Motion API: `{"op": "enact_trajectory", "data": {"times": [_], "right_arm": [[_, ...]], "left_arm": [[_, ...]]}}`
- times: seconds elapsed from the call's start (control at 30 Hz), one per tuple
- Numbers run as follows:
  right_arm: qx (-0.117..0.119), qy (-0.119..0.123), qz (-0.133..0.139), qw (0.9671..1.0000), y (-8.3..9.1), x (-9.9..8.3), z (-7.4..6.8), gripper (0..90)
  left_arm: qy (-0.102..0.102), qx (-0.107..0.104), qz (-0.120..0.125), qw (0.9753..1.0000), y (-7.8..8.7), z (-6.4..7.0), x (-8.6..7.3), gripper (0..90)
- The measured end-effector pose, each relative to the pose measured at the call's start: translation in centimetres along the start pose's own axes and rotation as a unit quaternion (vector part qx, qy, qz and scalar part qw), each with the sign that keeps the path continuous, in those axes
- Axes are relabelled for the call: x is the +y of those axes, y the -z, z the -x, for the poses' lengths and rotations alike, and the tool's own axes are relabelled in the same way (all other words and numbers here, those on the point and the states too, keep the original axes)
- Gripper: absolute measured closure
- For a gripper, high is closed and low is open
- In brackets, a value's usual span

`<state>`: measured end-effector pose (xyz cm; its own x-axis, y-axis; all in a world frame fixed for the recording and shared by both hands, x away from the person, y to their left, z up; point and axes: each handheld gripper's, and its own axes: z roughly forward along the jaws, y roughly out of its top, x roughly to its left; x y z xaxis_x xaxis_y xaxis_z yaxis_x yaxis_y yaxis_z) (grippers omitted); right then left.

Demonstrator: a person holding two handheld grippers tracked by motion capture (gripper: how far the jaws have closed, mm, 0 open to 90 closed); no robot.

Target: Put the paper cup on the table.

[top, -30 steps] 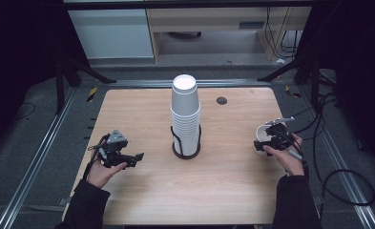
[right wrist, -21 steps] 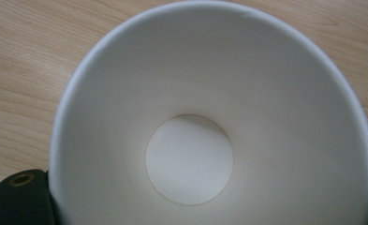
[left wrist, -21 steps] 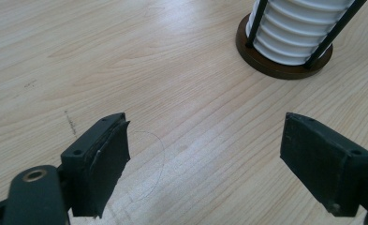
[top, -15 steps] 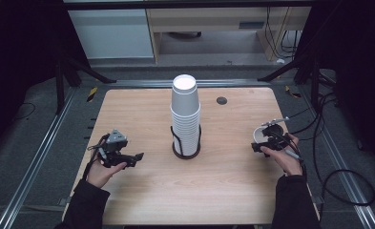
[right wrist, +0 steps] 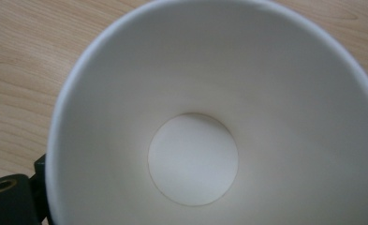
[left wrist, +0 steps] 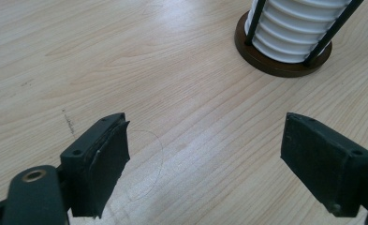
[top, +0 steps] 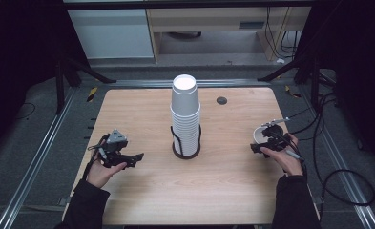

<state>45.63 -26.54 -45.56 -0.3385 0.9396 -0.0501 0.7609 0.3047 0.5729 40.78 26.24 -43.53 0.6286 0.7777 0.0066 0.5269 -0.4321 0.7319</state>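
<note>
High view: one wooden table with a tall stack of white paper cups standing upside down near its middle, in a dark wire holder with a round base. The ribs of the stack are too close together to count the cups. One small dark round disc lies on the table behind and to the right of the stack, well apart from it.

At the right side of the table the right gripper is held in the person's right hand, and a single white cup sits at its jaws, mouth turned up toward the camera. Right gripper view looks straight down into this cup: its inside is white and bare, with the round bottom plainly seen and nothing in it. Part of one black jaw shows at the cup's lower left rim, touching the outside of the wall; the other jaw is hidden, so I cannot tell for certain how the jaws stand, though the cup rides with the gripper.

At the left side the left gripper rests low over the table in the left hand, pointing toward the stack. Left gripper view shows its two black jaws wide apart with bare wood between them, and the holder's brown base with the lowest cup rims farther off at upper right.

Counted: two grippers, one loose cup, one stack, one holder, one disc
</note>
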Motion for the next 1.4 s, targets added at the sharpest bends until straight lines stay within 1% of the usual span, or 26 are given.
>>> {"op": "enact_trajectory", "data": {"times": [0.07,0.33,0.53,0.67,0.93,1.07,1.17,1.27,1.3,1.4], "right_arm": [[0.002,-0.001,-0.004,1.0,0.0,0.0,0.0,5.5],[0.003,-0.007,-0.004,1.0,0.4,-0.4,0.0,3.1],[-0.003,-0.002,-0.001,1.0,1.0,-0.6,-0.3,2.6],[-0.003,-0.003,0.002,1.0,1.5,-0.9,-0.5,2.4],[-0.01,-0.006,-0.007,0.9999,1.8,-2.0,-0.8,2.0],[-0.007,-0.009,-0.005,0.9999,2.3,-2.7,-1.0,1.9],[-0.006,-0.005,-0.004,1.0,2.8,-3.2,-1.2,1.8],[-0.006,-0.009,-0.002,0.9999,3.3,-3.6,-1.3,1.4],[-0.006,-0.013,0.0,0.9999,3.5,-3.7,-1.4,1.5],[-0.005,-0.012,0.01,0.9999,3.9,-4.1,-1.6,1.3]], "left_arm": [[0.0,0.0,0.0,1.0,0.0,0.0,0.0,14.6],[0.003,0.002,0.004,1.0,0.3,-0.2,0.0,14.4],[0.005,0.004,0.007,1.0,0.6,-0.3,0.0,14.3],[0.007,0.005,0.009,0.9999,0.8,-0.3,0.0,14.3],[0.008,0.006,0.016,0.9998,1.3,-0.4,0.0,13.9],[0.011,0.007,0.022,0.9997,1.8,-0.5,0.1,13.8],[0.012,0.009,0.026,0.9995,2.0,-0.6,0.1,13.7],[0.013,0.01,0.028,0.9995,2.2,-0.6,0.1,13.7],[0.012,0.01,0.029,0.9995,2.2,-0.6,0.1,13.6],[0.012,0.011,0.029,0.9994,2.3,-0.7,0.1,13.4]]}}
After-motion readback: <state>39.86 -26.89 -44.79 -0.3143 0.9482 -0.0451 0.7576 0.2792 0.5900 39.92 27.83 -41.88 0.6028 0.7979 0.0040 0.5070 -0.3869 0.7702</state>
